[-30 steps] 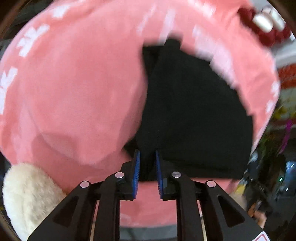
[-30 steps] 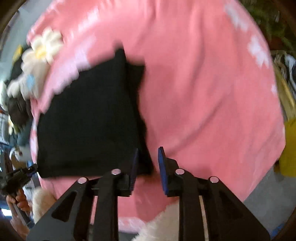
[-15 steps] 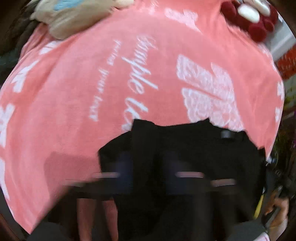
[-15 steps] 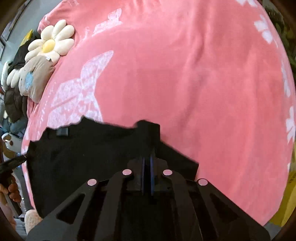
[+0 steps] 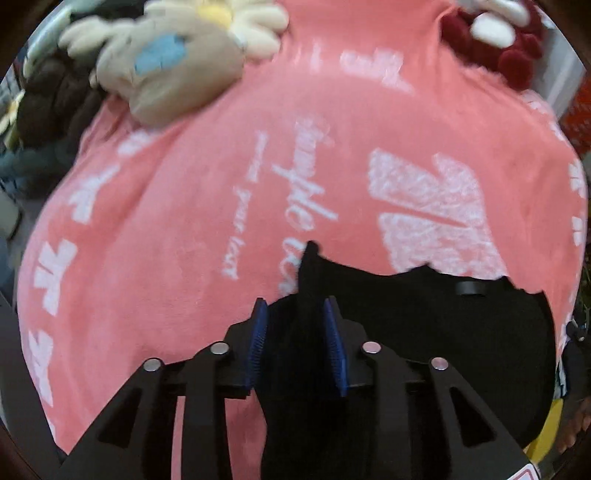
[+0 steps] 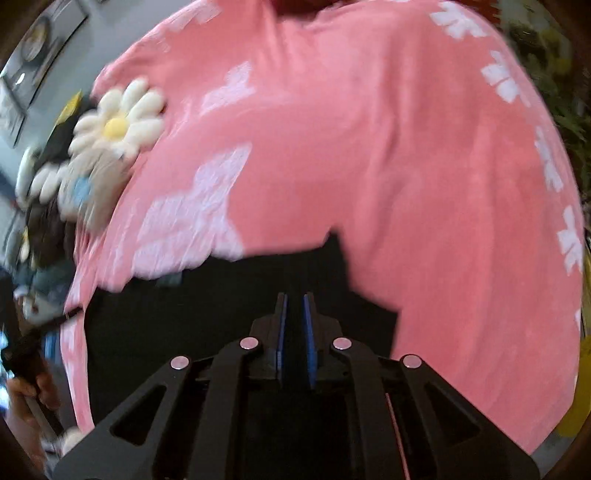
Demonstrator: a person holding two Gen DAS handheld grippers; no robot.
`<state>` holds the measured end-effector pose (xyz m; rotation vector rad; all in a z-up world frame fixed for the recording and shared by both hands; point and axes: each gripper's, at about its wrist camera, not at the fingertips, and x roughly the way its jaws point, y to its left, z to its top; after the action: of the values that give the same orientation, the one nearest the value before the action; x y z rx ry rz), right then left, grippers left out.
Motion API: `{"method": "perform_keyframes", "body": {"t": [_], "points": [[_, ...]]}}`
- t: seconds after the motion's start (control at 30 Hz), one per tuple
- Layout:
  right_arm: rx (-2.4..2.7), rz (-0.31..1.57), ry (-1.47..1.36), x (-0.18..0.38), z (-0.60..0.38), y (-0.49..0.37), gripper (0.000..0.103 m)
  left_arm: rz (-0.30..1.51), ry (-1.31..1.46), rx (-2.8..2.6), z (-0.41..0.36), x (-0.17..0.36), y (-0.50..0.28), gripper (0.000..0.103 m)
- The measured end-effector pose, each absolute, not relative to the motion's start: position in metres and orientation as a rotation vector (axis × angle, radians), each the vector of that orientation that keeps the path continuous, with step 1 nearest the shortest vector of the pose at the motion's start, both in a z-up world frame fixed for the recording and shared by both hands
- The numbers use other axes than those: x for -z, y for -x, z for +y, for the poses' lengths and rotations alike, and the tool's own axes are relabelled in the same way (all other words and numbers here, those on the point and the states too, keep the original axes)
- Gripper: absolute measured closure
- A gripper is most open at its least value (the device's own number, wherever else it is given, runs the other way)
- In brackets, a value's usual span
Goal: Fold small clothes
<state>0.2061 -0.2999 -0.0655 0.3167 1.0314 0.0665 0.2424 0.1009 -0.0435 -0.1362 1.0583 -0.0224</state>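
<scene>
A small black garment (image 5: 424, 332) lies on a pink blanket (image 5: 166, 240) with white lettering. In the left wrist view my left gripper (image 5: 295, 314) stands open, its blue pads (image 5: 258, 332) on either side of a raised fold of the garment's left corner. In the right wrist view the same black garment (image 6: 184, 314) lies at the lower left, and my right gripper (image 6: 293, 306) has its jaws nearly together over the garment's right edge, with black cloth between them.
A daisy-shaped plush (image 5: 240, 26) and a beige cushion (image 5: 173, 74) lie at the blanket's far left, a red plush (image 5: 498, 37) at far right. The daisy also shows in the right wrist view (image 6: 118, 122). The other hand and its gripper (image 6: 26, 354) are at left.
Both grippers took the garment's near corners and swept them forward over the blanket. The left jaws have since spread open again; the right jaws have parted slightly from fully closed.
</scene>
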Motion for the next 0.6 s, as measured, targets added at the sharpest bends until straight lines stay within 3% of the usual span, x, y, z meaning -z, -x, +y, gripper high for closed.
{"method": "perform_keyframes", "body": {"t": [0.1,0.23,0.37,0.53,0.6], "points": [[-0.038,1.200,-0.274,0.112,-0.296,-0.208,0.096,1.083,0.049,0.071,0.075,0.046,-0.230,0.066],[-0.005,1.044,-0.290,0.062,-0.290,-0.178,0.094,1.116,0.031,0.107,0.054,0.047,-0.208,0.066],[0.032,1.204,-0.178,0.107,-0.286,-0.173,0.092,1.138,0.010,0.123,0.039,0.045,-0.186,0.063],[0.036,1.082,-0.241,0.078,-0.291,-0.140,0.089,1.158,-0.008,0.127,0.034,0.045,-0.165,0.063],[0.040,1.163,-0.185,0.102,-0.290,-0.139,0.083,1.166,-0.008,0.116,0.035,0.047,-0.157,0.063]]}}
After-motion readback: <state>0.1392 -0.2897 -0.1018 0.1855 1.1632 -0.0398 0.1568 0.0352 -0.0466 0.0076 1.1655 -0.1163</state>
